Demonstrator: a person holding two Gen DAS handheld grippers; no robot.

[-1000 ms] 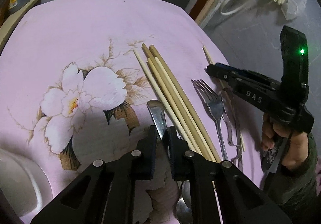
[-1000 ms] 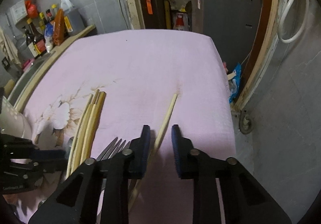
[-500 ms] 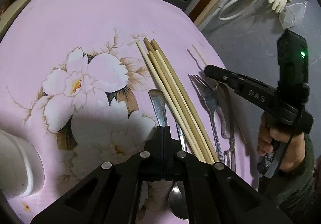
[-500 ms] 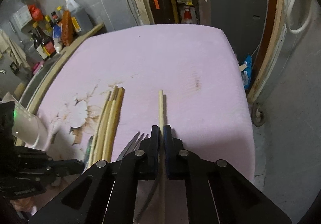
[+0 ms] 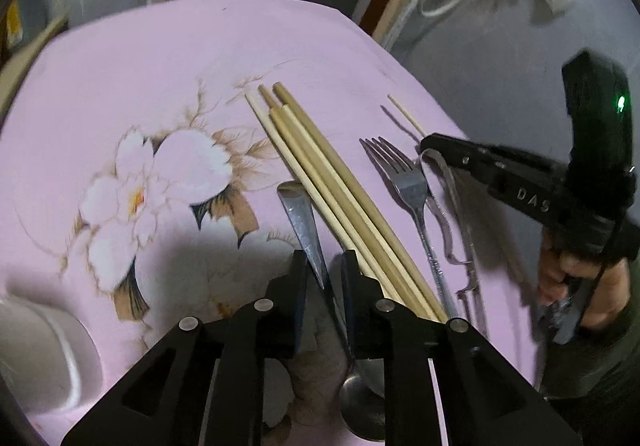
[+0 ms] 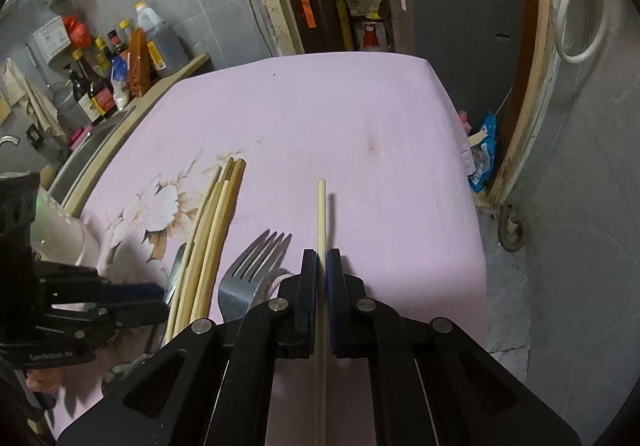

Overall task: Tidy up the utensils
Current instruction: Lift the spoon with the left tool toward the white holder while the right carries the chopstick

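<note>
Right gripper (image 6: 321, 264) clamps one chopstick (image 6: 321, 206). Left gripper (image 5: 323, 266) parted astride one spoon (image 5: 304, 218). Five chopsticks (image 5: 320, 182) bundled; one fork (image 5: 404, 178).

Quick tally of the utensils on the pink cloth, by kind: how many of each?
Chopsticks: 6 (bundled chopsticks 5, single chopstick in the right gripper)
Fork: 1
Spoon: 1 clear, between the left gripper fingers
Metal piece, kind unclear: 1
Total: 9
</note>
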